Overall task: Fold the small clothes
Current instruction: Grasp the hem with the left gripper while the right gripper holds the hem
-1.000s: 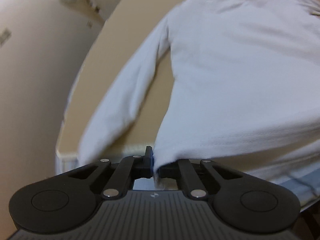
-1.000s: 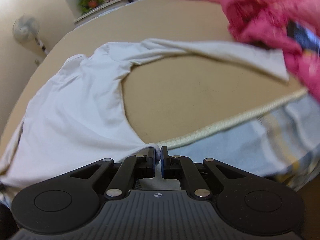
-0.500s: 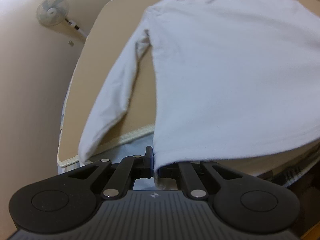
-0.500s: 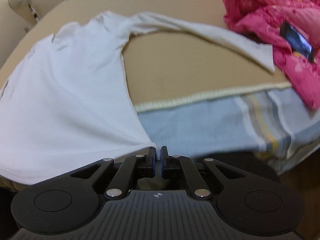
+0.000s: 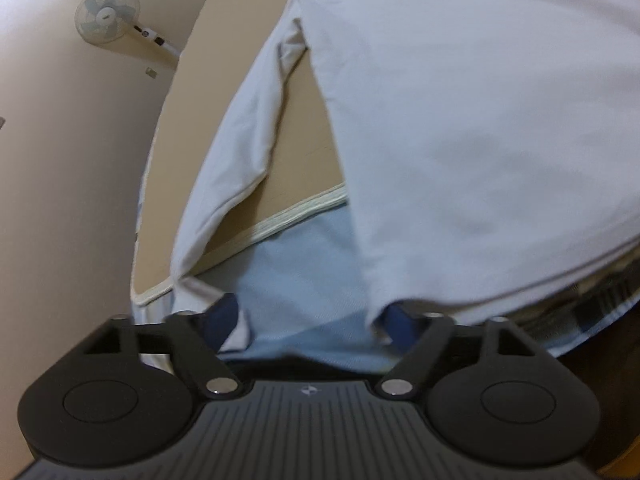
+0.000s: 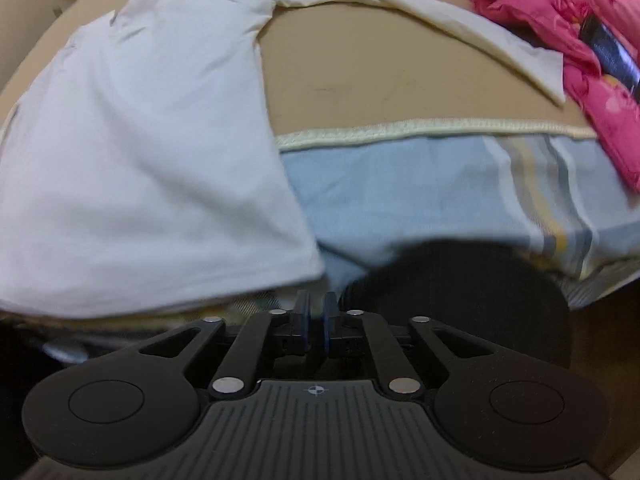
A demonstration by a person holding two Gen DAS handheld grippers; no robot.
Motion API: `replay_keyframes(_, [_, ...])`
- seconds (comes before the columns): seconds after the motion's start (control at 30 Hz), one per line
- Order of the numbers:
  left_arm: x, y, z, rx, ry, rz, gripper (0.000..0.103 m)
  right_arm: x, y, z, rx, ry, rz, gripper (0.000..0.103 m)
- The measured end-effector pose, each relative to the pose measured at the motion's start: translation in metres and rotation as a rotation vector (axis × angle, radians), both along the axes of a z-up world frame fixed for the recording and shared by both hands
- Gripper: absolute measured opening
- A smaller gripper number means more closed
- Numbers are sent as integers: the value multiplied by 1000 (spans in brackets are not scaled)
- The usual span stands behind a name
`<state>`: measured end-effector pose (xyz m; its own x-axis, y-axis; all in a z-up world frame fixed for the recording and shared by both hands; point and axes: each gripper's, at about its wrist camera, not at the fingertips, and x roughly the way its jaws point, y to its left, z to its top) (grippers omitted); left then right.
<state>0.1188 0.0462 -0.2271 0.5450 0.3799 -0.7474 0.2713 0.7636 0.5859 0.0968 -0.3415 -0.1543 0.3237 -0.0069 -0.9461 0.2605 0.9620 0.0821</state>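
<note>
A white long-sleeved shirt (image 5: 460, 128) lies flat on a tan mat (image 5: 308, 132), its hem hanging over the near edge onto a light blue sheet (image 5: 304, 272). My left gripper (image 5: 312, 320) is open, its jaws wide apart, just below the hem's left corner and holding nothing. In the right wrist view the shirt (image 6: 140, 152) fills the left, one sleeve stretching right. My right gripper (image 6: 316, 320) has a narrow gap between its jaws, just below the hem's right corner, which lies free.
A pile of pink clothes (image 6: 580, 40) with a dark phone-like object (image 6: 608, 52) lies at the right of the mat. A fan (image 5: 106, 14) stands by the wall at left. A dark round seat (image 6: 460, 300) sits below the bed edge.
Both grippers let go of the shirt's hem corners and drew back toward the bed edge. The left jaws opened wide; the right opened slightly. The shirt now lies flat.
</note>
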Motion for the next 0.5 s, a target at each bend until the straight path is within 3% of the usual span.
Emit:
replay_keyframes(0.07, [-1, 10, 7, -20, 2, 10, 92, -11, -6, 13, 25, -36, -4, 45])
replay_keyframes(0.1, [0, 14, 10, -28, 4, 18, 98, -15, -11, 20, 37, -62, -15, 51])
replay_keyframes(0.13, [3, 17, 12, -29, 4, 31, 102, -16, -17, 28, 51, -88, -33, 52])
replay_keyframes(0.27, [28, 24, 28, -43, -35, 134, 102, 8, -54, 44, 155, -229, -180, 61])
replay_keyframes(0.37, [49, 20, 53, -110, -79, 194, 102, 49, -81, 43, 263, -352, -287, 71])
replay_keyframes(0.5, [62, 0, 80, -110, -128, 199, 102, 122, -107, 25, 341, -433, -357, 73])
